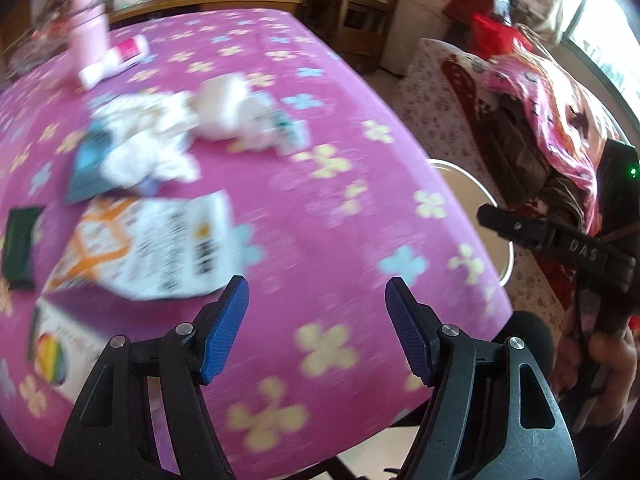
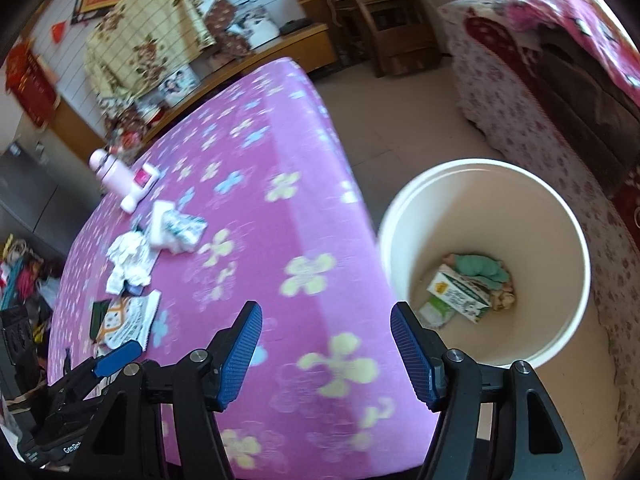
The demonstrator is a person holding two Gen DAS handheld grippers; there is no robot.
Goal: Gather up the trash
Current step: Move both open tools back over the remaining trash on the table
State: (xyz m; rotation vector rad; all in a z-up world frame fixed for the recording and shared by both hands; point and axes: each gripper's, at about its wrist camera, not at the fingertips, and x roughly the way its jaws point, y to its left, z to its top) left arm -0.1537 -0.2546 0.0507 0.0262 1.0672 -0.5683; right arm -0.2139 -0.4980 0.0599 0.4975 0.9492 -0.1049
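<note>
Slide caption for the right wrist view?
Open right gripper over pink table, white bin beside it holding trash.

The desk [image 2: 280, 208] wears a magenta cloth patterned with pale yellow and light blue flowers. Crumpled tissues [image 1: 152, 152] are white; a flat packet [image 1: 160, 240] is white with orange lattice and black print. The bucket [image 2: 560, 216] is cream. Tool pads [image 1: 224, 328] are blue on black arms.
</note>
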